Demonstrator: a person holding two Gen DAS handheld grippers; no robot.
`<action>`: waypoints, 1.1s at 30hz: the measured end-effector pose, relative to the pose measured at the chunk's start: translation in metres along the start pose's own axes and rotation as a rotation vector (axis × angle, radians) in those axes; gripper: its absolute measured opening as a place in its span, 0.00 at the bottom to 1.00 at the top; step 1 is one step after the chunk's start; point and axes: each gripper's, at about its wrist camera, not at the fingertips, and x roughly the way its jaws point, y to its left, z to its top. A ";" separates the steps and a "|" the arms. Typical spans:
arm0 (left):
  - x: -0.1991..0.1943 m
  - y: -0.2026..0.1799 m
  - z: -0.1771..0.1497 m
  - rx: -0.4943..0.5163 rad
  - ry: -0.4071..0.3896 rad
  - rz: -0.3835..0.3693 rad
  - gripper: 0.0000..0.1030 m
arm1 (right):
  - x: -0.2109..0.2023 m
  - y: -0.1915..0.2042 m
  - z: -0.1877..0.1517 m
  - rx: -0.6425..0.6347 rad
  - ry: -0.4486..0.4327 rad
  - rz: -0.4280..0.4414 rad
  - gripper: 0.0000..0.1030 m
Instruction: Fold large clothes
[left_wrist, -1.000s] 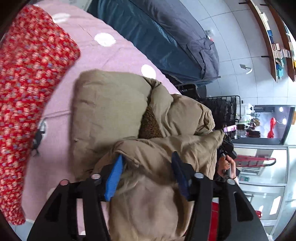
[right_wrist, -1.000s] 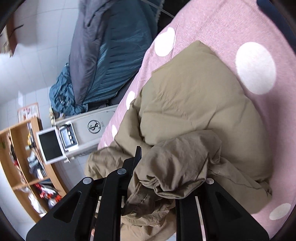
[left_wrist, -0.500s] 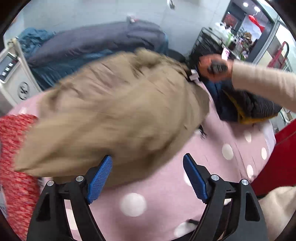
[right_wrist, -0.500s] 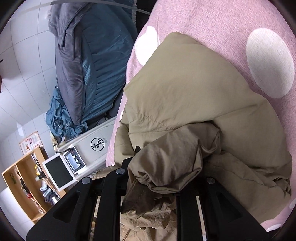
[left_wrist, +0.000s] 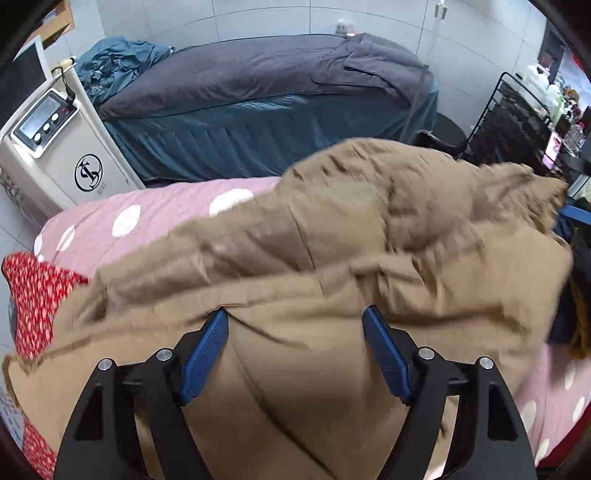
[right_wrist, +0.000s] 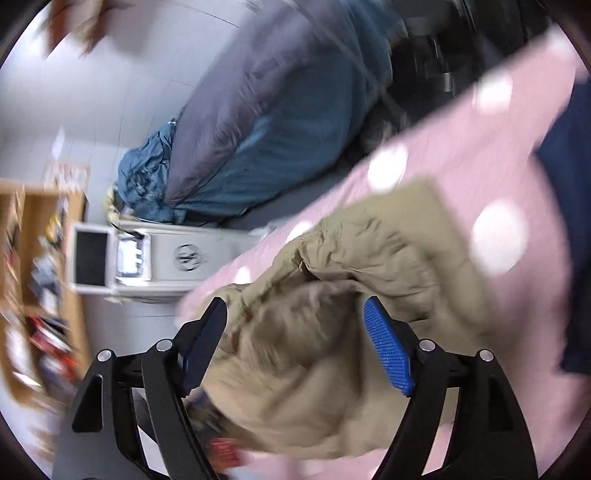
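A large tan padded coat (left_wrist: 369, 229) lies bunched on a pink bedspread with white dots (left_wrist: 166, 206). My left gripper (left_wrist: 295, 314) hangs over the coat's near part. Its blue pads (left_wrist: 205, 354) stand wide apart, and fabric lies under and between them without being pinched. In the right wrist view the same coat (right_wrist: 388, 251) is blurred on the bedspread (right_wrist: 461, 147). The jaws of my right gripper (right_wrist: 295, 302) are opening above a rumpled fold, with the pads clear of the cloth.
A red patterned cloth (left_wrist: 33, 288) lies at the bed's left end. A white machine with a screen (left_wrist: 55, 147) stands beside the bed. A grey-and-teal covered bed (left_wrist: 258, 92) is behind, a black wire rack (left_wrist: 509, 122) to the right. Dark garments (right_wrist: 569, 184) lie on the pink bedspread.
My right gripper has let go of the bunched coat fabric and risen, its jaws now wide. My left gripper has swung across and now faces the teal bed, with the coat under it.
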 end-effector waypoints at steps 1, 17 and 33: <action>0.008 -0.002 0.006 0.002 0.012 0.008 0.74 | -0.007 0.007 -0.007 -0.054 -0.032 -0.021 0.75; 0.006 0.006 0.016 0.054 0.017 0.047 0.75 | 0.104 0.099 -0.121 -0.702 0.158 -0.336 0.78; -0.066 0.013 -0.034 -0.027 -0.079 0.078 0.91 | 0.166 0.080 -0.090 -0.624 0.276 -0.468 0.95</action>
